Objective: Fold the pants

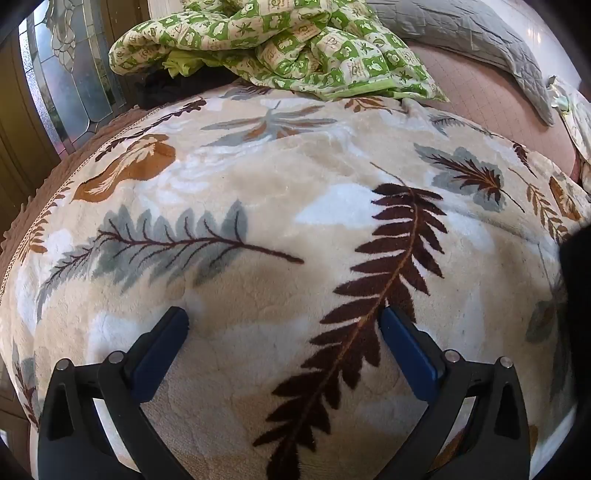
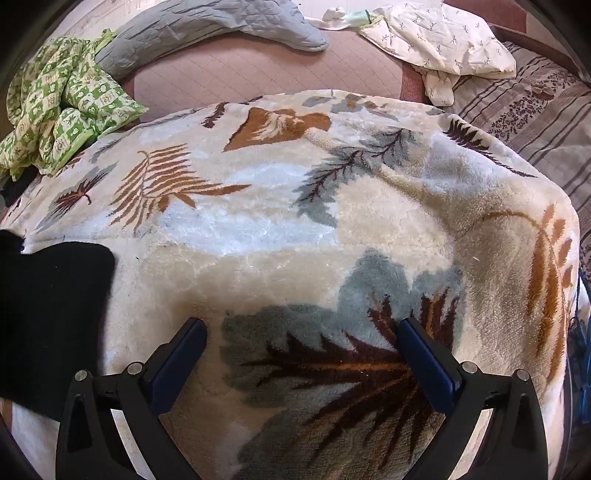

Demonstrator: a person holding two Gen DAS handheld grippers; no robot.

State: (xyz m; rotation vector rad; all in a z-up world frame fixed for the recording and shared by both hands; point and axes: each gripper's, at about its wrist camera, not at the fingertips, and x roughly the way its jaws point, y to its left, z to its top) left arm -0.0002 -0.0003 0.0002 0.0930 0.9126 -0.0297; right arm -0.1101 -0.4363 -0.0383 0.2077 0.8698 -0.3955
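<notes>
Right wrist view gives me my only real sight of the black pants point(image 2: 51, 325): a dark mass lying on the leaf-print blanket point(image 2: 258, 236) at the near left, cut off by the frame edge, so I cannot tell its full shape or whether it is already partly folded. My right gripper point(image 2: 302, 326) is spread wide and holds nothing, hovering over the blanket well right of the pants; my left gripper point(image 1: 284, 315) is likewise spread and empty, with only a dark sliver at its far right edge that may be the pants. My worry is the plush pile: if I close low I judge I could pinch blanket along with the black cloth and drag both. Reaching nearly blind, I could also grab a single layer and undo any fold. Counting: one pair of pants, one leaf blanket, two grippers, one green patterned quilt point(image 2: 62, 103), one grey quilted cover point(image 2: 207, 26), one white sprigged cloth point(image 2: 443, 40).
</notes>
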